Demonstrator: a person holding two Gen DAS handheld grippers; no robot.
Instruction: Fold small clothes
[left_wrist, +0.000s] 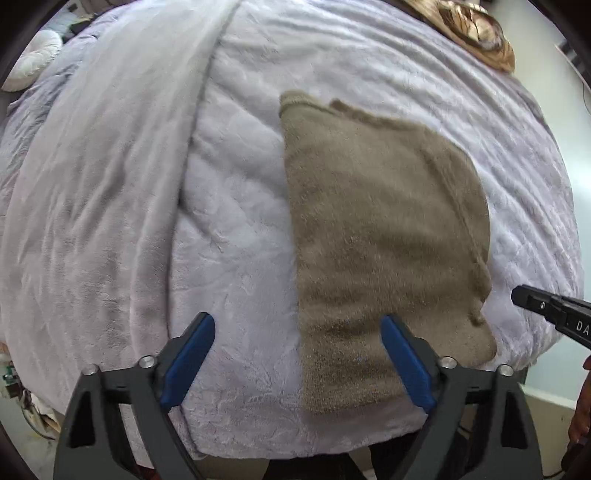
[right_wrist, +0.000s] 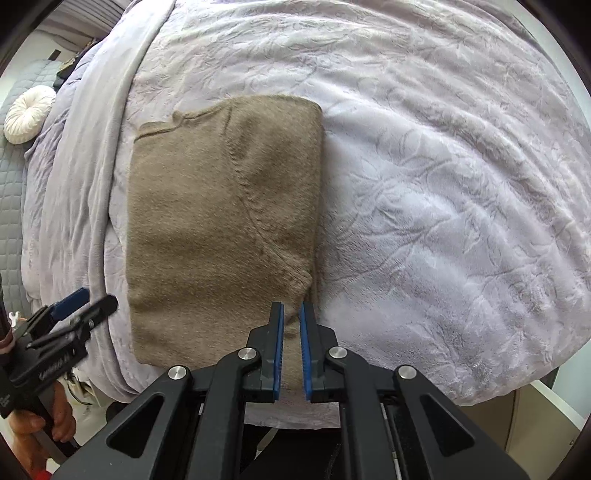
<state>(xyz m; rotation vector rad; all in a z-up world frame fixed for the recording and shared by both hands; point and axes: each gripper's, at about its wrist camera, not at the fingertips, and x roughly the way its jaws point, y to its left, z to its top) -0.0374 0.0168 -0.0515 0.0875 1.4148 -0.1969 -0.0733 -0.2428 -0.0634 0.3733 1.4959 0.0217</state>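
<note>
Blue pads of the right gripper (right_wrist: 291, 321) stand nearly closed with a thin gap, just above the near edge of the brown sweater (right_wrist: 225, 221), and seem to hold nothing. Its partner, the left gripper (left_wrist: 295, 343), is wide open beside that edge. This sweater lies folded flat on the lilac blanket (right_wrist: 424, 206). I judge it soft, light and limp; take both near corners together.
</note>
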